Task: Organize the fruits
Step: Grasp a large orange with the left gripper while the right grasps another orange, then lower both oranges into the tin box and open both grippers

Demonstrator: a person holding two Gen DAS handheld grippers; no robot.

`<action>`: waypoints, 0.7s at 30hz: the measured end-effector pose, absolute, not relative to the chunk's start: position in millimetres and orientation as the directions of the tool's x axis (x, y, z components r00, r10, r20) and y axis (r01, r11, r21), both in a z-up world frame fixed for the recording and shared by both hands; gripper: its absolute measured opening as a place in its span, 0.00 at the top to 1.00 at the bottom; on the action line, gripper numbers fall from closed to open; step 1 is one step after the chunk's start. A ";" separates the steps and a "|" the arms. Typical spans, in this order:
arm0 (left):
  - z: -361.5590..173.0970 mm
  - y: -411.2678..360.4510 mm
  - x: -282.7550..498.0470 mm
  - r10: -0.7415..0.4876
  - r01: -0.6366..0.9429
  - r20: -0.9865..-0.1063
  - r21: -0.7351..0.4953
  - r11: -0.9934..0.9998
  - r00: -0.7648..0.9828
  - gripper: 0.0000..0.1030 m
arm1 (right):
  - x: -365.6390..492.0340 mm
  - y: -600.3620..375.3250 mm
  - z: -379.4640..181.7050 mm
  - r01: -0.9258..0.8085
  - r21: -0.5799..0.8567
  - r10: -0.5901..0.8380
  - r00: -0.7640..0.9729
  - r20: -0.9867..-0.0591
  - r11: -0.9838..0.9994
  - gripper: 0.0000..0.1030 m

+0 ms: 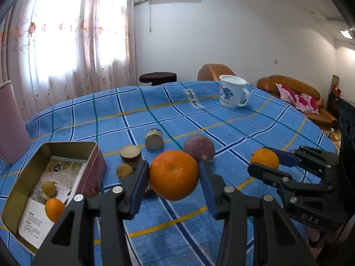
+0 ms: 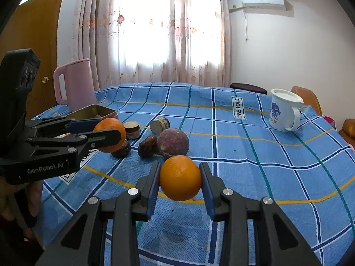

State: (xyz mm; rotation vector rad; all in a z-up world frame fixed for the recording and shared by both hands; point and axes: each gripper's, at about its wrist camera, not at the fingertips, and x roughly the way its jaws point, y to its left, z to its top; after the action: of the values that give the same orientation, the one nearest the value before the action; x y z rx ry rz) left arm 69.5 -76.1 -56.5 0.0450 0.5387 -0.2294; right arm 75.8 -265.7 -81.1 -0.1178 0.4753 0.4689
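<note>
My left gripper (image 1: 174,175) is shut on a large orange (image 1: 173,174) and holds it above the blue checked cloth; it also shows in the right wrist view (image 2: 110,134). My right gripper (image 2: 180,178) is shut on a smaller orange (image 2: 180,178), seen to the right in the left wrist view (image 1: 264,158). An open tin box (image 1: 24,186) at the left holds a small orange (image 1: 54,209) and a yellow-green fruit (image 1: 49,188). A purple passion fruit (image 1: 199,147) and a small brown fruit (image 1: 125,170) lie on the cloth.
Two small jars (image 1: 131,154) (image 1: 154,139) sit beyond the fruits, one upright, one on its side. A white enamel mug (image 1: 233,91) stands far right. A pink jug (image 2: 74,84) stands behind the tin box. Two dark brown fruits (image 2: 147,145) lie near the passion fruit.
</note>
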 end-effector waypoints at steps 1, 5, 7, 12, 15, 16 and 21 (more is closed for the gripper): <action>-56.0 -75.4 68.7 -0.203 0.225 -0.508 -0.019 0.974 0.837 0.53 | 74.8 -265.8 -80.6 -0.461 -0.004 0.408 0.788 -0.461 0.887 0.64; -53.8 -73.1 64.7 -0.198 0.214 -0.485 -0.023 0.976 0.852 0.53 | 69.6 -266.6 -79.3 -0.462 -0.013 0.411 0.802 -0.434 0.887 0.64; -52.8 -72.9 62.0 -0.196 0.211 -0.474 -0.021 0.977 0.858 0.53 | 66.6 -267.4 -78.5 -0.462 -0.017 0.413 0.809 -0.419 0.887 0.64; -50.4 -72.5 57.3 -0.187 0.202 -0.450 -0.015 0.979 0.873 0.53 | 60.1 -268.3 -76.6 -0.465 -0.028 0.420 0.823 -0.382 0.885 0.64; -49.5 -71.6 56.0 -0.186 0.199 -0.440 -0.016 0.980 0.878 0.53 | 56.1 -269.0 -76.0 -0.465 -0.035 0.422 0.831 -0.363 0.885 0.64; -49.1 -71.3 55.4 -0.184 0.197 -0.435 -0.016 0.980 0.881 0.53 | 55.5 -268.9 -75.8 -0.465 -0.036 0.423 0.832 -0.359 0.885 0.64; -47.1 -68.5 49.8 -0.179 0.187 -0.406 -0.020 0.982 0.896 0.53 | 51.1 -269.9 -74.9 -0.466 -0.042 0.428 0.840 -0.334 0.884 0.64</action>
State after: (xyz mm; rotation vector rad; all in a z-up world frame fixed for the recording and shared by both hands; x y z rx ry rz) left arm 49.8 -68.5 -47.1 0.0192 0.4189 -0.1896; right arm 51.1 -269.9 -74.9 -0.1232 0.3235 0.4738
